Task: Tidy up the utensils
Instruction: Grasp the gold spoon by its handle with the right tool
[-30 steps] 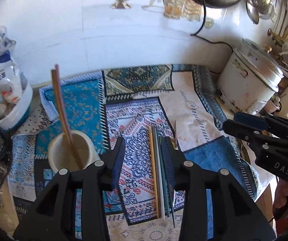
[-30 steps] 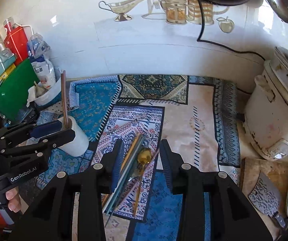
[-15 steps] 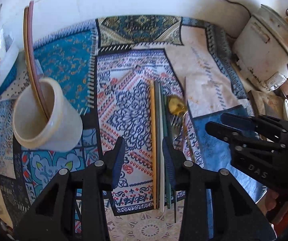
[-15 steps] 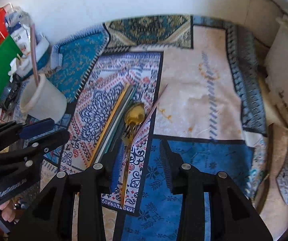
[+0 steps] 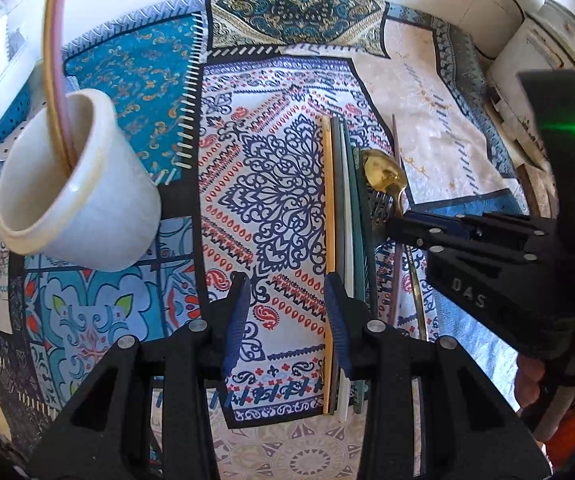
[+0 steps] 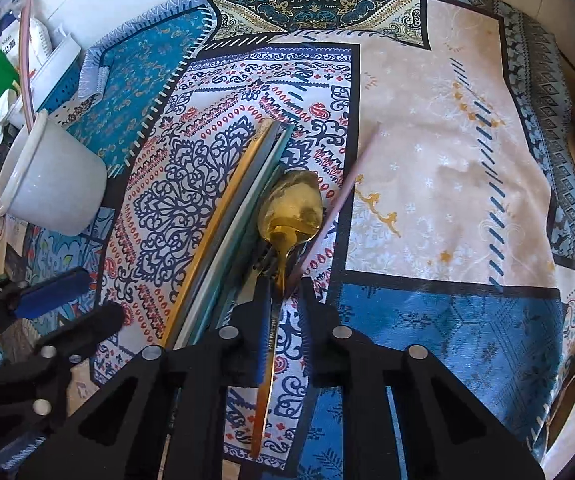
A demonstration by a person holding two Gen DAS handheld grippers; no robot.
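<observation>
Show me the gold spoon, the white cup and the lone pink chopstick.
Gold metal spoon (image 6: 292, 204), right wrist view, bowl.
White ceramic cup (image 5: 99, 216), left wrist view, outer wall.
Lone pink chopstick (image 6: 357, 170), right wrist view, upper shaft.

Glossy gold metal spoon (image 6: 291, 208), glazed white ceramic cup (image 5: 75, 184), matt patterned cloth (image 6: 447, 120), smooth chopsticks (image 5: 341, 220)

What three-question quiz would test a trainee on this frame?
1. True or false: the right tongs straddle the gold spoon's handle.
2. What stands in the white cup?
   A. a fork
   B. two chopsticks
   C. nothing
3. Fill in: the pink chopstick lies to the ___ of the spoon in the right wrist view.

Key: 1 true; 2 B; 3 right.
</observation>
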